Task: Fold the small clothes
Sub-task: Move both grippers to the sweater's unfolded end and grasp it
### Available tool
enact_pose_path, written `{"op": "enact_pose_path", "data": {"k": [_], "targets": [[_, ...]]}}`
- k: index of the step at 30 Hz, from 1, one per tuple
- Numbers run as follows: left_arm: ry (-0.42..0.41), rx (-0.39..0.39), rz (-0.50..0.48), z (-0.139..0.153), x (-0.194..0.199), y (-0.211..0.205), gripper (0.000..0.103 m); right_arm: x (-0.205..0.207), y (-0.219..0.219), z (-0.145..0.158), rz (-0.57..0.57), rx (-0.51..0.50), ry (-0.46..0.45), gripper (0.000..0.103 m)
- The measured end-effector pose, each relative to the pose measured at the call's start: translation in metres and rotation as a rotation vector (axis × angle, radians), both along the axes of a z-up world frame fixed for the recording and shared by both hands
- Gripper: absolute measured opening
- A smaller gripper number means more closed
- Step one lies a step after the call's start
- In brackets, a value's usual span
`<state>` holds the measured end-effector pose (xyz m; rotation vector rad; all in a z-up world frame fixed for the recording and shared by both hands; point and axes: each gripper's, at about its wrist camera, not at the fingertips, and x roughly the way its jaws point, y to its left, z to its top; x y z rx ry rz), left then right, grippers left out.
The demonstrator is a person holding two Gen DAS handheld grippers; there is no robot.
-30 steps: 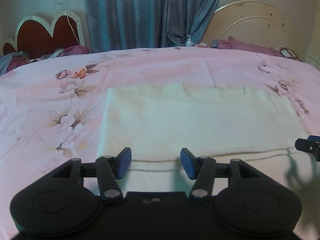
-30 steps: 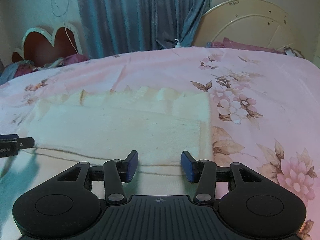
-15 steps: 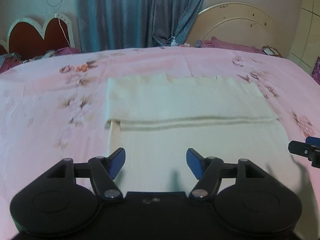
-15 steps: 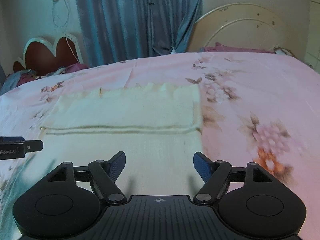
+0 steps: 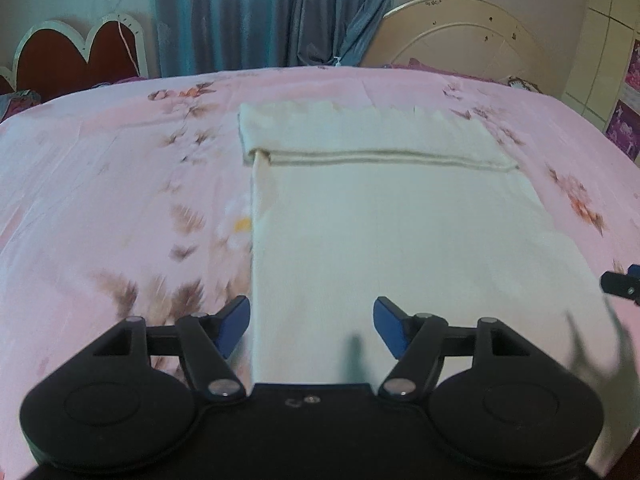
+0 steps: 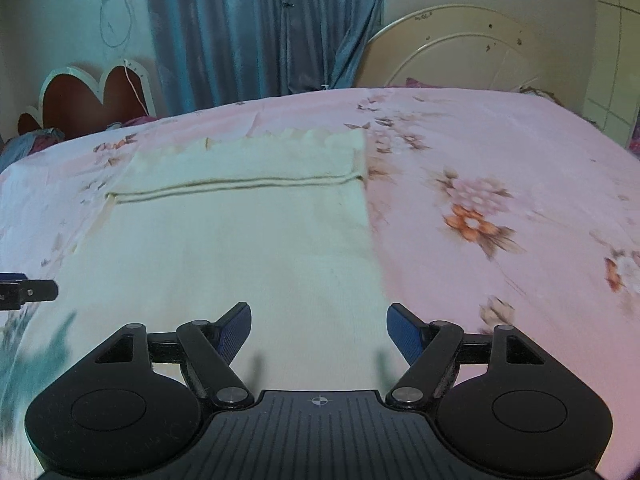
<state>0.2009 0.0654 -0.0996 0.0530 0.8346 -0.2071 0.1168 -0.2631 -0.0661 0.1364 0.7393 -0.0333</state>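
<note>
The cream cloth is lying flat on the pink floral bedsheet, its far end folded over (a double seam marking the fold). The left gripper is hovering released over its near left edge, and the right gripper is hovering released over its near right edge, both empty.

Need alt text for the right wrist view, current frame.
A cream cloth lies flat on a pink floral bedsheet, its far part folded over into a band. The right gripper is open and empty above the cloth's near right edge. The left gripper's tip shows at the left edge.
</note>
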Motion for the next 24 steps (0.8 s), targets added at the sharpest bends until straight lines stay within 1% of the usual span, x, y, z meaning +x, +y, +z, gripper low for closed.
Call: {"op": "enact_pose_path", "data": {"k": [4,9,14,19,23,24], "targets": [[0.024,-0.010,0.019,-0.006,-0.022,0.014,0.066,-0.026,-0.001,-0.004,0.005,-0.013,0.016,0.074],[0.050,-0.017,0.039,-0.013,-0.046,0.027,0.065,-0.051,-0.005,-0.012,-0.003,-0.003,0.046,0.074],[0.098,-0.047,0.064,-0.022,-0.065,0.039,0.059,-0.068,-0.007,-0.020,0.000,0.002,0.072,0.074],[0.104,-0.061,0.070,-0.025,-0.080,0.042,0.058,-0.079,-0.010,-0.030,-0.015,0.028,0.102,0.074],[0.117,-0.097,0.083,-0.028,-0.091,0.045,0.058,-0.084,-0.015,-0.039,-0.033,0.086,0.145,0.073],[0.122,-0.106,0.081,-0.028,-0.093,0.045,0.058,-0.086,-0.015,-0.041,-0.033,0.091,0.148,0.071]]}}
